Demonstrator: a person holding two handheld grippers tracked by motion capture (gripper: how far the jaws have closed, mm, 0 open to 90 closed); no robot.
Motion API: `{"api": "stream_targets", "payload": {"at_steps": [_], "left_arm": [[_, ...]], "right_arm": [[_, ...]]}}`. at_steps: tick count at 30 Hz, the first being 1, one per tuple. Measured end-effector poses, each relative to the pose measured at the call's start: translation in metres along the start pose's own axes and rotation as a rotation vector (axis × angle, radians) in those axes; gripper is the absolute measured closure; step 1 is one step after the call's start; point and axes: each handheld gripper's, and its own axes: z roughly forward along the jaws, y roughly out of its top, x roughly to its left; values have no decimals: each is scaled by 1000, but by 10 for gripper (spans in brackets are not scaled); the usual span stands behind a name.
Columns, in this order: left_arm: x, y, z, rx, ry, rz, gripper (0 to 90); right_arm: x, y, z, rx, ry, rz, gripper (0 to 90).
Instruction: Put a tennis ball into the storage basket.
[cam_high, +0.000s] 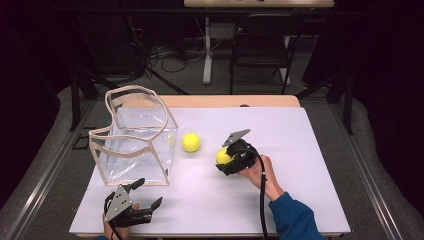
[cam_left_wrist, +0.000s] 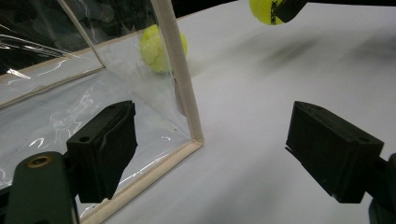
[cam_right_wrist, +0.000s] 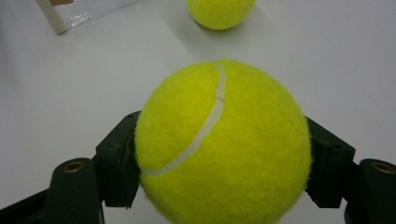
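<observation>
Clamped in my right tool (cam_high: 226, 159) is a yellow tennis ball (cam_right_wrist: 223, 144); both black jaws press on its sides, one left and one right in the right gripper view, with the white seam curving across the face toward the camera. In the high view that tool sits right of the middle of the white counter (cam_high: 300, 150), my hand (cam_high: 260, 172) behind it and the blue sleeve (cam_high: 295, 220) running to the near edge. Whether the ball is off the surface I cannot tell for certain, though the left gripper view shows it above a soft shadow. A second tennis ball (cam_high: 191, 142) lies loose on the counter, near the held one and just beside the clear plastic bag (cam_high: 135, 145) with cream edging, which stands open on the left side. My left tool (cam_high: 145, 195) rests near the front left corner with its jaws spread wide and nothing between them; in the left gripper view they frame the bag's near bottom corner without touching it, and the loose ball shows behind the cream edge strip.
</observation>
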Motion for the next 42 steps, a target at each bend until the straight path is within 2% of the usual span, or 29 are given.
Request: {"api": "stream_targets", "payload": {"at_steps": [5,9,12,16,17,29,42], "left_arm": [[0,0,0,0,-3,-1,159],[1,0,1,-4,-3,-12,159],[0,0,1,-5,-9,-6,159],[0,0,0,-7,-7,-6,159],[0,0,1,-2,-6,-4,159],[1,0,1,-5,-8,-6,159],[1,0,1,0,-15,2,159]], "right_arm": [[-1,7,0,-7,2,0,264],[1,15,-2,2,2,-24,264],[3,30,-8,-12,11,-35,265],[5,39,-9,-27,9,-48,265],[6,44,-8,-39,12,-54,265],[6,69,7,-35,40,-77,265],[1,88,8,-76,44,-77,266]]}}
